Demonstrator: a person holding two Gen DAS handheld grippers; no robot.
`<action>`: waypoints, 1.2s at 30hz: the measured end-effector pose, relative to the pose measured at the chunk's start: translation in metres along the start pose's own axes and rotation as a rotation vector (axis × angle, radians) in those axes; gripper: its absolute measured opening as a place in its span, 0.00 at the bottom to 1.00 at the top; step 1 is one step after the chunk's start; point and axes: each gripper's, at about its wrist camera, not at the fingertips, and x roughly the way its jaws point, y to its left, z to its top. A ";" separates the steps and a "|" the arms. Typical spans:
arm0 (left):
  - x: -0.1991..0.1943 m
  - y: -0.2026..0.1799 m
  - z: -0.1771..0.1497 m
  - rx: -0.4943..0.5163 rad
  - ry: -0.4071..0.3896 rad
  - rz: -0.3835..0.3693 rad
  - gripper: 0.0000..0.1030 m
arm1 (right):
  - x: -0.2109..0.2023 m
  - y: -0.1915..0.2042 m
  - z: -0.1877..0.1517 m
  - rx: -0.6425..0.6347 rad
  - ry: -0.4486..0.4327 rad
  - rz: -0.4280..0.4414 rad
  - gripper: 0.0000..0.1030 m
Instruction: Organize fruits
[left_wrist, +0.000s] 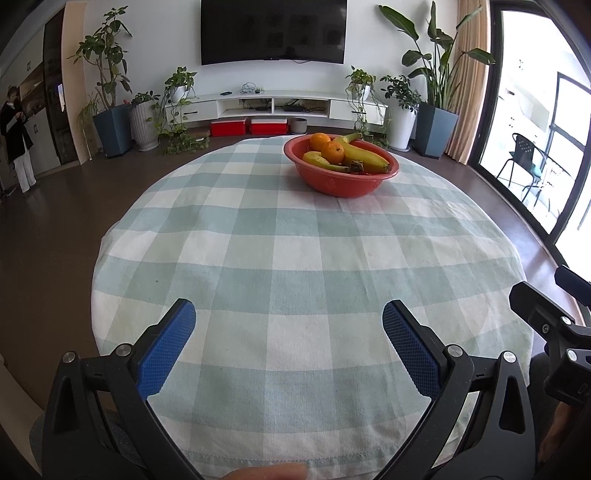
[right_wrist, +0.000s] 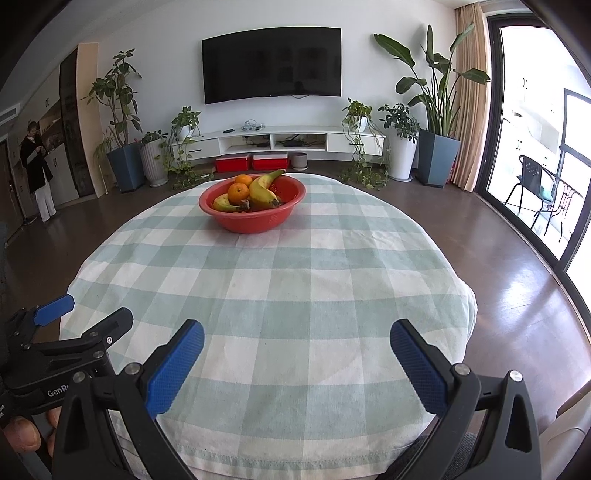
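Fruit sits piled in a red bowl (left_wrist: 341, 173) at the far end of the table, which is covered w/ a pale green-and-white checked cloth (left_wrist: 295, 266). In the bowl: two oranges (left_wrist: 332, 151), one behind the other, on the TV side, plus a big banana (left_wrist: 364, 155) lying across the middle w/ its stem poking up over the far rim, and a smaller banana (left_wrist: 319, 160) along the near-left inside wall. All fruit touching, none on the cloth.

Left gripper (left_wrist: 288, 325) hangs over the near edge of the cloth, well apart from the bowl, blue pads spread wide, nothing btwn them. Right gripper (right_wrist: 297, 343) is just beside it, same pose: jaws wide apart, empty, pointing toward the bowl.

Beyond the bowl: wall TV (right_wrist: 271, 64), white low cabinet (right_wrist: 277, 142), two red boxes (right_wrist: 251, 162) on the floor under it, potted plants either side. A person in a dark top (right_wrist: 35, 170) stands far left of the bowl, by the wall.
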 end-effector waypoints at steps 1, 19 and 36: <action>0.001 0.000 -0.001 0.001 0.001 0.000 1.00 | 0.000 0.001 0.000 0.000 0.003 0.000 1.00; 0.003 -0.003 -0.006 0.008 0.005 -0.002 1.00 | 0.003 0.001 -0.003 -0.002 0.020 -0.002 1.00; 0.004 -0.004 -0.008 0.010 0.006 0.001 1.00 | 0.007 0.001 -0.009 -0.001 0.038 -0.014 1.00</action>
